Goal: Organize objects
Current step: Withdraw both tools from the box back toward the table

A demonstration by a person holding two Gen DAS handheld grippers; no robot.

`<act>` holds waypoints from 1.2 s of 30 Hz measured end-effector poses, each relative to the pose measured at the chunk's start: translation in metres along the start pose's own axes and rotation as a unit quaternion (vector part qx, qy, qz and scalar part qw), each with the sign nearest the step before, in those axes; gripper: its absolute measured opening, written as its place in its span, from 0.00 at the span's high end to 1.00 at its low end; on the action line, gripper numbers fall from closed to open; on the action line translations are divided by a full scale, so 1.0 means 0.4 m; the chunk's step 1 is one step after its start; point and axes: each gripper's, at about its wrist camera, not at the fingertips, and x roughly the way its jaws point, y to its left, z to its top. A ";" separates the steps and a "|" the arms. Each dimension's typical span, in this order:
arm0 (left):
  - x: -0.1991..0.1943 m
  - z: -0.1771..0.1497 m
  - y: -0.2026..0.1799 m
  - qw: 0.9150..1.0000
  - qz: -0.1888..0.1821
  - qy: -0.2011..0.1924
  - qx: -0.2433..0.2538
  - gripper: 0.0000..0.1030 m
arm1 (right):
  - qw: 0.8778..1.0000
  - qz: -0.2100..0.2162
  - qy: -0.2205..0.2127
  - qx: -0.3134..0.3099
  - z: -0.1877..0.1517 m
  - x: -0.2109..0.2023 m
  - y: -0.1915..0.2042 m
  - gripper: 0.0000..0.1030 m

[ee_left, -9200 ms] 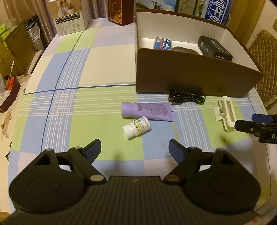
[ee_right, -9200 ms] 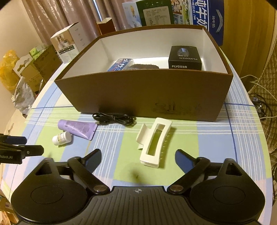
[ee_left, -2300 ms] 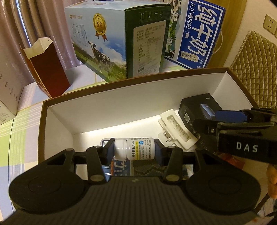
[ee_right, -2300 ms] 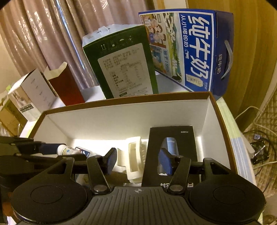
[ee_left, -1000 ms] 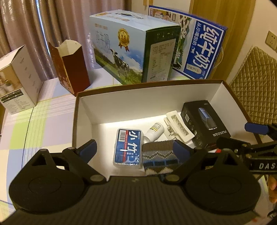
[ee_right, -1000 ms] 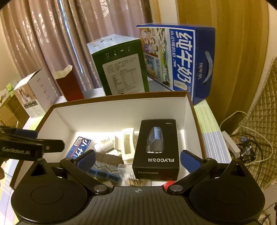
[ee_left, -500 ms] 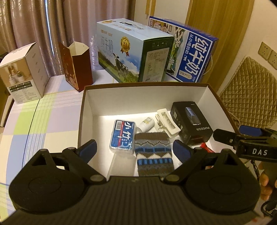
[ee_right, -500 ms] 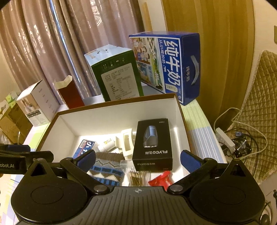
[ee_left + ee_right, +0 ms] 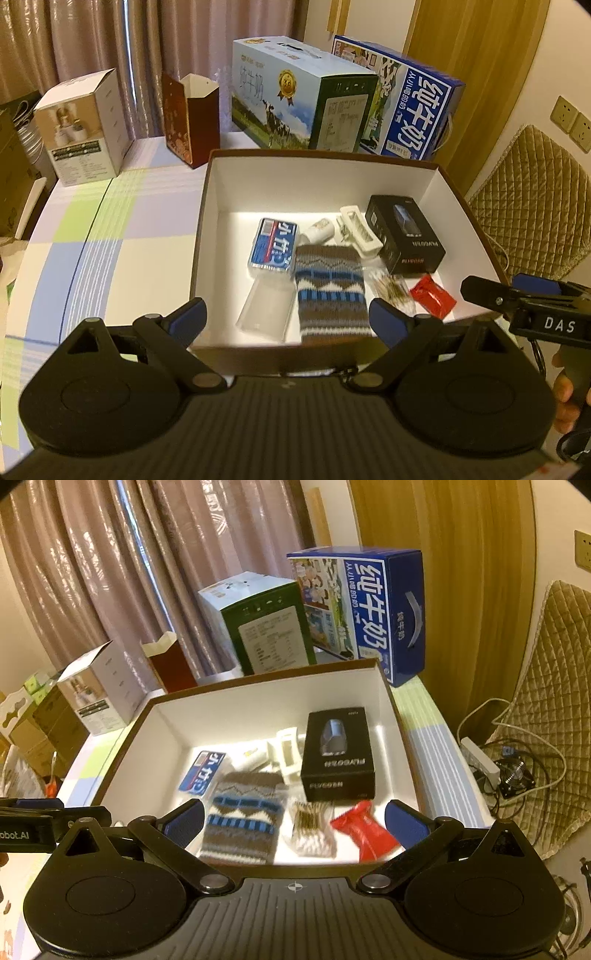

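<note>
The brown box with white inside holds the small white pill bottle, the white hair clip, a black FLYCO box, a blue tin, a knitted pouch, a clear plastic case, cotton swabs and a red packet. My left gripper is open and empty above the box's near wall. My right gripper is open and empty above the near edge; it also shows in the left wrist view.
Two milk cartons stand behind the box. A dark red open carton and a white product box stand at the back left. A quilted chair is to the right, with cables and a power strip on the floor.
Both grippers have pulled back and up from the box, open and empty. The pill bottle and hair clip lie inside the box where they were let go.
</note>
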 end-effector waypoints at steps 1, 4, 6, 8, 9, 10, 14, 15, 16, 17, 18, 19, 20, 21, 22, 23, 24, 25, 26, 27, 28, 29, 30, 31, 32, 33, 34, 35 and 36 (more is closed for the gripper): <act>-0.007 -0.008 0.002 1.000 0.000 0.001 -0.003 0.10 | 1.000 0.001 0.001 0.000 -0.007 -0.008 0.003 0.02; -0.029 -0.030 0.005 1.000 -0.001 0.002 -0.009 0.10 | 1.000 0.003 0.002 -0.003 -0.023 -0.030 0.012 0.02; -0.043 -0.043 0.007 1.000 0.002 0.001 -0.012 0.10 | 1.000 0.005 0.001 -0.006 -0.034 -0.044 0.017 0.02; -0.057 -0.057 0.009 1.000 0.004 0.001 -0.014 0.10 | 1.000 0.005 0.002 -0.010 -0.045 -0.059 0.022 0.02; -0.064 -0.065 0.009 1.000 0.005 0.001 -0.014 0.10 | 1.000 0.006 0.002 -0.011 -0.049 -0.065 0.023 0.02; -0.069 -0.072 0.010 1.000 0.007 0.002 -0.015 0.10 | 1.000 0.007 0.003 -0.012 -0.055 -0.072 0.024 0.02; -0.092 -0.101 0.013 1.000 0.012 0.006 -0.013 0.10 | 1.000 0.007 0.005 -0.014 -0.079 -0.100 0.029 0.02; -0.098 -0.110 0.013 1.000 0.013 0.007 -0.013 0.10 | 1.000 0.007 0.006 -0.015 -0.086 -0.105 0.031 0.02; -0.103 -0.116 0.014 1.000 0.014 0.008 -0.014 0.10 | 1.000 0.008 0.008 -0.015 -0.092 -0.110 0.031 0.02; -0.108 -0.124 0.015 1.000 0.014 0.010 -0.015 0.10 | 1.000 0.009 0.010 -0.016 -0.098 -0.115 0.032 0.02; -0.112 -0.132 0.016 1.000 0.015 0.011 -0.015 0.10 | 1.000 0.010 0.012 -0.016 -0.105 -0.119 0.033 0.02; -0.116 -0.141 0.016 1.000 0.016 0.013 -0.015 0.10 | 1.000 0.010 0.014 -0.017 -0.111 -0.123 0.034 0.02; -0.120 -0.150 0.017 1.000 0.017 0.015 -0.015 0.10 | 1.000 0.011 0.016 -0.017 -0.119 -0.128 0.036 0.02; -0.123 -0.160 0.017 1.000 0.018 0.017 -0.015 0.10 | 1.000 0.012 0.018 -0.018 -0.125 -0.130 0.037 0.02; -0.125 -0.167 0.017 1.000 0.019 0.018 -0.014 0.10 | 1.000 0.013 0.020 -0.019 -0.131 -0.133 0.038 0.02; -0.127 -0.175 0.016 0.999 0.021 0.020 -0.013 0.10 | 0.999 0.014 0.022 -0.020 -0.137 -0.136 0.040 0.02; -0.128 -0.184 0.016 0.999 0.023 0.021 -0.011 0.10 | 0.999 0.014 0.025 -0.021 -0.143 -0.138 0.041 0.02; -0.130 -0.193 0.016 0.999 0.024 0.023 -0.010 0.10 | 0.999 0.016 0.028 -0.022 -0.149 -0.139 0.043 0.02; -0.130 -0.202 0.016 0.999 0.024 0.025 -0.010 0.10 | 0.999 0.016 0.030 -0.023 -0.155 -0.140 0.044 0.02; -0.131 -0.210 0.017 0.999 0.025 0.028 -0.010 0.10 | 0.999 0.016 0.033 -0.024 -0.161 -0.139 0.046 0.02; -0.131 -0.219 0.020 0.999 0.024 0.031 -0.012 0.10 | 0.999 0.017 0.035 -0.025 -0.167 -0.139 0.048 0.02; -0.131 -0.228 0.022 0.999 0.025 0.035 -0.013 0.10 | 0.999 0.019 0.038 -0.026 -0.173 -0.138 0.049 0.02; -0.131 -0.236 0.023 0.999 0.026 0.038 -0.014 0.10 | 0.999 0.020 0.042 -0.026 -0.178 -0.137 0.050 0.02; -0.129 -0.244 0.025 0.999 0.026 0.042 -0.015 0.10 | 0.998 0.021 0.045 -0.026 -0.185 -0.136 0.054 0.02; -0.128 -0.250 0.025 0.998 0.027 0.045 -0.016 0.10 | 0.998 0.023 0.049 -0.027 -0.192 -0.135 0.057 0.02; -0.127 -0.256 0.026 0.998 0.028 0.048 -0.018 0.10 | 0.998 0.024 0.052 -0.029 -0.197 -0.133 0.060 0.02; -0.126 -0.263 0.028 0.998 0.029 0.050 -0.019 0.10 | 0.998 0.025 0.056 -0.030 -0.203 -0.131 0.063 0.02; -0.125 -0.269 0.030 0.998 0.029 0.053 -0.021 0.10 | 0.997 0.027 0.059 -0.032 -0.210 -0.130 0.066 0.02; -0.125 -0.273 0.030 0.998 0.029 0.054 -0.022 0.10 | 0.997 0.029 0.062 -0.032 -0.215 -0.129 0.068 0.02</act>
